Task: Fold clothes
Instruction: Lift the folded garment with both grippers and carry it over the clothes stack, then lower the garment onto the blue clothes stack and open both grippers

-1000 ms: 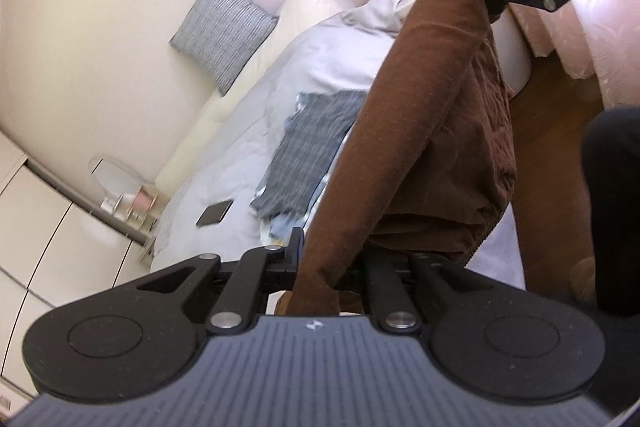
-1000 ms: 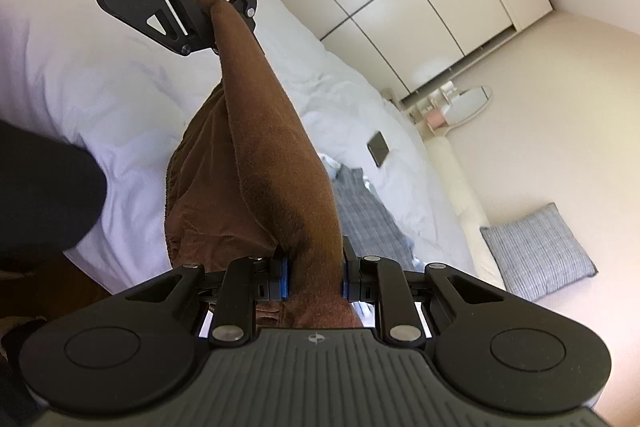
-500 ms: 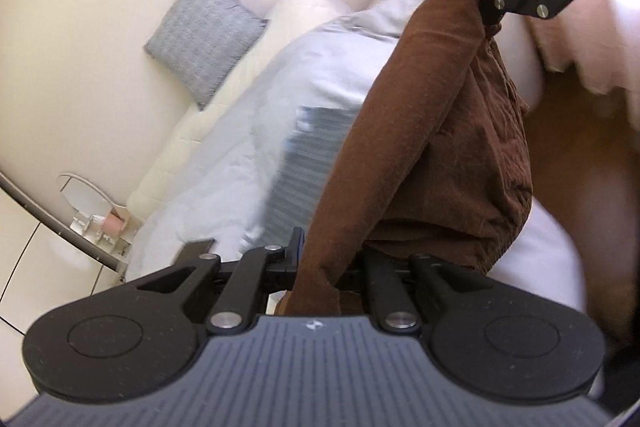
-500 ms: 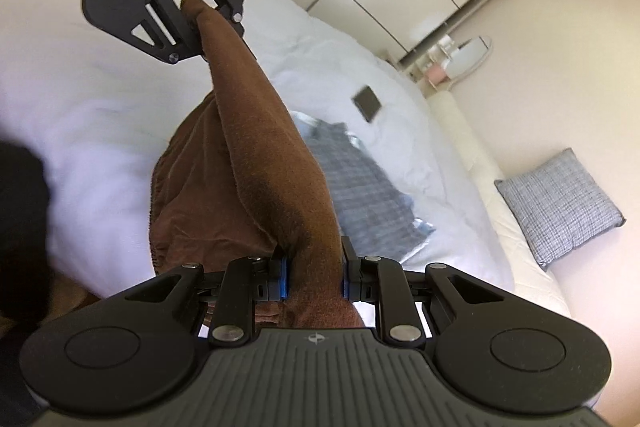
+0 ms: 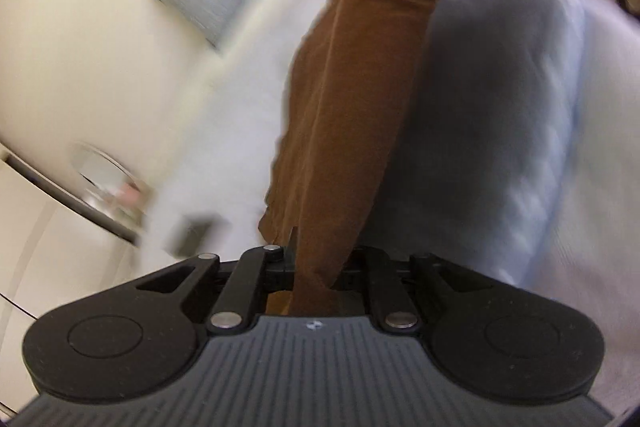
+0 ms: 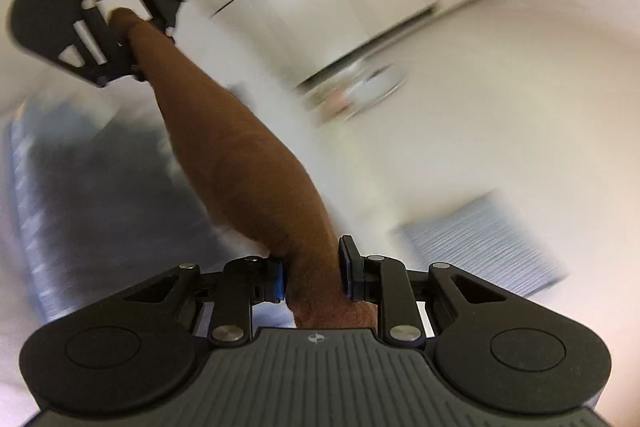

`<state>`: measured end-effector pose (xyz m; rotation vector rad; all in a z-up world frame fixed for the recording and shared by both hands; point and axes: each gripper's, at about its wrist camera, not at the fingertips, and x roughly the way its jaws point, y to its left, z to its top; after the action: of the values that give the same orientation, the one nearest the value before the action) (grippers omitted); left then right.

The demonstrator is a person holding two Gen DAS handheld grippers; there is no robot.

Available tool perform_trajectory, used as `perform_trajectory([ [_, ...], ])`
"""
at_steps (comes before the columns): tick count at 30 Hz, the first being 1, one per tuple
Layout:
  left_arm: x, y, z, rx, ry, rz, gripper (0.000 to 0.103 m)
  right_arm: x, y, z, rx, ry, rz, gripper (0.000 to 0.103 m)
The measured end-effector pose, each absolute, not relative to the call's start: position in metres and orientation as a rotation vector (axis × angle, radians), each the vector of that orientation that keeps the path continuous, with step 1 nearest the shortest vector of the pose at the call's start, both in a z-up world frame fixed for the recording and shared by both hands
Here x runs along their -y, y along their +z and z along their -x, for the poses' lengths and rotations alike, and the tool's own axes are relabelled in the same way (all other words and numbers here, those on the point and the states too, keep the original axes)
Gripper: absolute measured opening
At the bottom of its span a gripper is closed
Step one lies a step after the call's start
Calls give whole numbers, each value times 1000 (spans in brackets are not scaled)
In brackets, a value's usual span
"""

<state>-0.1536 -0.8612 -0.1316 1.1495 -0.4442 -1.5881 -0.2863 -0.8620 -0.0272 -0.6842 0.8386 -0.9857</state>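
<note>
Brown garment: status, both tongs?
Left tongs and right tongs both shut on brown garment, stretched between them above the bed. Background blurred; nothing visibly obstructing.

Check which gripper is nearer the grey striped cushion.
Right. The right gripper, shut on one end of the brown garment, is close beside the cushion. The left gripper grips the other end, farther from it, nearer the wardrobe.

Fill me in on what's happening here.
A person with a gripper in each hand is folding clothes over a bed. Both grippers are clamped on one brown garment: the left gripper holds one end, the right gripper the other, so the cloth is stretched between them in the air. The background is blurred by motion. A grey plaid garment seems to lie on the bed below.
</note>
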Motion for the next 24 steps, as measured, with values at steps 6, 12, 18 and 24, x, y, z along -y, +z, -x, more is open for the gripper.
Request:
perform_trajectory([
  [6, 852, -144, 150, 482, -1553, -1096, 17, 866, -96, 285, -950, -916, 683, 41],
  [12, 829, -153, 143, 578, -1533, -1091, 18, 834, -97, 297, -926, -972, 715, 46],
  [18, 839, -150, 140, 576, -1532, -1088, 11, 833, -95, 296, -946, -961, 696, 21],
  [24, 831, -162, 143, 562, -1569, -1138, 11, 834, -84, 298, -897, -1000, 629, 18],
])
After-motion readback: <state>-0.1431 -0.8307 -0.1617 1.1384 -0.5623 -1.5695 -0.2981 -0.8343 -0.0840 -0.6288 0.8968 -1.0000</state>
